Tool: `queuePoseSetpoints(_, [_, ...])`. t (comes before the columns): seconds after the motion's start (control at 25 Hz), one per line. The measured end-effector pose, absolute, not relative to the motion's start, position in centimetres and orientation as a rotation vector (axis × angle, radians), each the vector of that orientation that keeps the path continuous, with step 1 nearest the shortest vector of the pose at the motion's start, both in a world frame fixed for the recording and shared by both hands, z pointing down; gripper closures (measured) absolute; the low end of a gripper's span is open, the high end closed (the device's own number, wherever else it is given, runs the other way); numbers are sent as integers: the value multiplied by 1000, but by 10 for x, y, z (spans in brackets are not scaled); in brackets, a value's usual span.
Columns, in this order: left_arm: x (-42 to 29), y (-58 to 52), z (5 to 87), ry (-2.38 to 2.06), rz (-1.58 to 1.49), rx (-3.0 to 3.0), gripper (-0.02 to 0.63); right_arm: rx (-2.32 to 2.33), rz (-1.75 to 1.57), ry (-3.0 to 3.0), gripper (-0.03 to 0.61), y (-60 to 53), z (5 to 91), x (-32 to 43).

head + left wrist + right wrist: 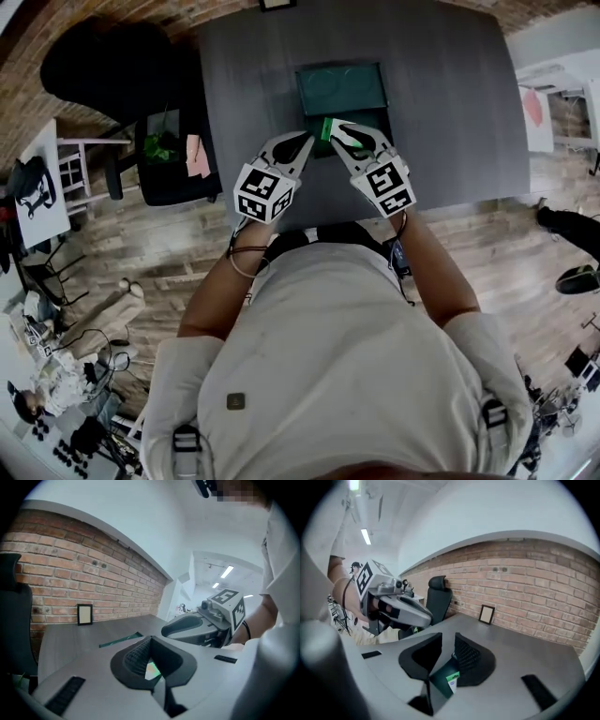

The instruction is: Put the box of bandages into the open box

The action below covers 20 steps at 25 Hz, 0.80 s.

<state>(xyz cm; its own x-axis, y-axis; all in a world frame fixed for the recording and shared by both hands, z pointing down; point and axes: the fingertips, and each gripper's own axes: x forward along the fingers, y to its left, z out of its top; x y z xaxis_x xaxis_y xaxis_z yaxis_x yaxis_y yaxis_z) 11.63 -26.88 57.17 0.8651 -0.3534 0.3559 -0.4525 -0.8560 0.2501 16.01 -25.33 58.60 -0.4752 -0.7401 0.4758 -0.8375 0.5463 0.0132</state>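
Clamped between the jaws of the right gripper [341, 133]: box of bandages [328, 128], by the near edge of the open box [343, 89]; just left, left gripper [301, 142], jaws together, empty.

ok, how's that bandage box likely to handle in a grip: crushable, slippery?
The bandage box looks like thin printed card: probably light, and crushable under a hard squeeze. It sticks out past the right gripper, so it may pivot. Flat faces: unlikely to roll.
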Motion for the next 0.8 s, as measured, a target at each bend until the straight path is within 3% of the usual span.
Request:
queuePoseSetpoints(0.2, [93,-251,516,-538,342,2817,598,1492,197,-2373,535,-235,517,145])
queuePoseSetpoints(0.8, [17,-195,410,-280,146,2991,598,1861,66,-2329,552,-160,407,76])
